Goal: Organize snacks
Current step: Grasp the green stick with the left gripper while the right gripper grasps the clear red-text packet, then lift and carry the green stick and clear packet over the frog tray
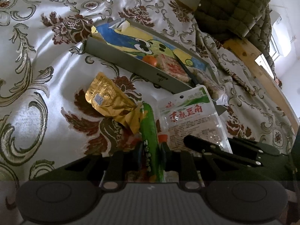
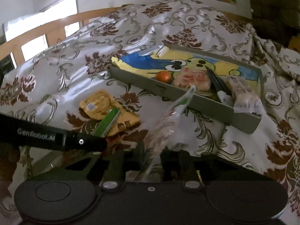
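My left gripper is shut on a long green snack packet, held above the patterned cloth; the packet also shows in the right wrist view. My right gripper is shut on a clear snack bag with red print and a green-white top; it shows flat-on in the left wrist view. A gold foil pouch lies on the cloth below both packets, also in the right wrist view. A grey tray with a cartoon lining holds an orange, wrapped snacks and a black pen.
The floral satin cloth covers the whole surface. A green quilted jacket lies at the back right. A wooden rail borders the right side and shows at the left in the right wrist view. The tray's wall is ahead.
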A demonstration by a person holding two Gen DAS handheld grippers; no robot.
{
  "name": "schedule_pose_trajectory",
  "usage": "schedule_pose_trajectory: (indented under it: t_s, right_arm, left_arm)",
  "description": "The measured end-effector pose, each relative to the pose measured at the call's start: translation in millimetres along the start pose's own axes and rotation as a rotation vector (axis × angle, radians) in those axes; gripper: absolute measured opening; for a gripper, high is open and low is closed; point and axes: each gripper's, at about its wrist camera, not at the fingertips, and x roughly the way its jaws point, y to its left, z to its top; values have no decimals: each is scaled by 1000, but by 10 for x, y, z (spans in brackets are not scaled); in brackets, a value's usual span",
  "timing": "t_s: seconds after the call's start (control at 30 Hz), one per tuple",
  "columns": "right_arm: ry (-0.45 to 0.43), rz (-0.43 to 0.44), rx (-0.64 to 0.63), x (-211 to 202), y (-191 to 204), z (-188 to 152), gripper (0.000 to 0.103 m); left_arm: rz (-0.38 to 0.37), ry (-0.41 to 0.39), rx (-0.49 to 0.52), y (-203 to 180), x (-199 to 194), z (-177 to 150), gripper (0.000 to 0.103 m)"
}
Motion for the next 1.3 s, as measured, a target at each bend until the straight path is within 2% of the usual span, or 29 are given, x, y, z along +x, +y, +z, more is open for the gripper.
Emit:
schedule_pose_trajectory:
  t_s: [0.27, 0.53, 0.73, 0.8, 1.0, 1.3]
  right_arm:
    - [24, 11, -5, 33, 22, -12, 17]
    - [10, -18, -24, -7, 69, 15, 14]
    - [-12, -35, -39, -84, 105, 30, 9]
    - [-22, -44, -49, -113, 117, 40, 2]
    - [-31, -66, -84, -178, 175, 32, 2]
    - [-86, -93, -5, -376, 45, 88, 2]
  left_arm:
    - [-4, 18, 25, -51, 16, -33, 21]
    - [-6, 13, -2, -15, -3, -24, 20]
    - [-17, 3, -21, -10, -56, -16, 20]
    - [-18, -6, -18, -22, -85, -11, 20]
    - [-23, -27, -15, -62, -157, -8, 20]
    - [-40, -66, -19, -80, -281, 9, 20]
